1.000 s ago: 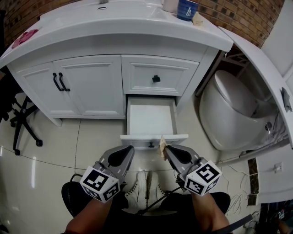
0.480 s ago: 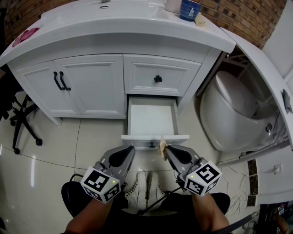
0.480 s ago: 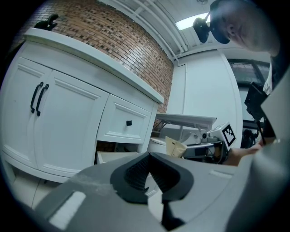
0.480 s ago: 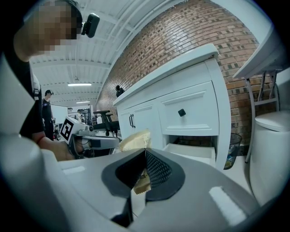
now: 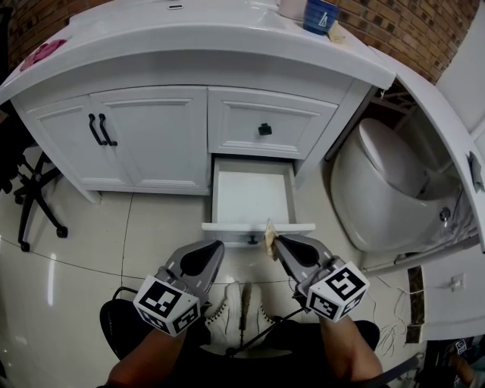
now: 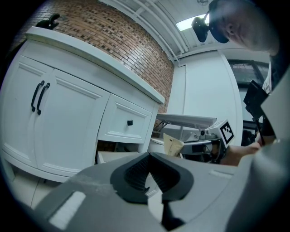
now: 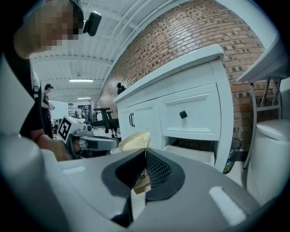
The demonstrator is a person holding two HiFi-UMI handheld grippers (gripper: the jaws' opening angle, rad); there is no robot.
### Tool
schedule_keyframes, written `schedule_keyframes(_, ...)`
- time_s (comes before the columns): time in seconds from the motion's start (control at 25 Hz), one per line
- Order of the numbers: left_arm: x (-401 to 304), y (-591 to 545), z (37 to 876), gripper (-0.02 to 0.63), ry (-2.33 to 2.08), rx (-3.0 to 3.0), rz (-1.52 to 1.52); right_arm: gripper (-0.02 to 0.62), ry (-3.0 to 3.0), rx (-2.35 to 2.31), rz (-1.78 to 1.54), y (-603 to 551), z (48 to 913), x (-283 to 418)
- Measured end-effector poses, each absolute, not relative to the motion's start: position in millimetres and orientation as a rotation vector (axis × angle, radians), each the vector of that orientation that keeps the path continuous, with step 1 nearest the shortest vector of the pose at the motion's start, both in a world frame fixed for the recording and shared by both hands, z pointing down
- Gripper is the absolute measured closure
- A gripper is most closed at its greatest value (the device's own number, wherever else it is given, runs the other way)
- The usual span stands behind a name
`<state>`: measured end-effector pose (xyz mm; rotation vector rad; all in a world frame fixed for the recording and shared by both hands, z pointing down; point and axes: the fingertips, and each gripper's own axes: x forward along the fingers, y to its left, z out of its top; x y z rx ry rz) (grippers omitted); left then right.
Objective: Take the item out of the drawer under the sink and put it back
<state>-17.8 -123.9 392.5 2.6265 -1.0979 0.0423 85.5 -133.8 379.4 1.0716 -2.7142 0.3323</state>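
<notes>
Glossy tiled floor (image 5: pixel 83 250) bearing white vanity (image 5: pixel 151 140), toilet (image 5: pixel 379 189), black office chair (image 5: pixel 32 198), countertop (image 5: pixel 197 34) with blue cup (image 5: pixel 320 15), pink cloth (image 5: pixel 42 54)

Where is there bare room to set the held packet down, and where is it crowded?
The open drawer is bare inside, bordered by its white walls and front. The floor tiles left of it, below the cabinet doors, are free. Crowded: the countertop's right end around the blue cup, and before the drawer front, where the right tongs pinch the packet.
</notes>
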Motion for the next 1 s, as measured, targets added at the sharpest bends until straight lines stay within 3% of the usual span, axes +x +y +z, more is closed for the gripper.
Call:
schedule_keyframes(0.52, -25.1, -123.8, 399.9, 0.600, -1.083, 2.619, 0.025, 0.586, -2.418, 0.923, -0.078, -232.5, 392.6, 78.3)
schedule_keyframes(1.0, -37.7, -127.2, 403.9, 0.600, -1.119, 2.598, 0.019, 0.586, -2.018, 0.621, -0.269, -304.2, 493.0, 66.6)
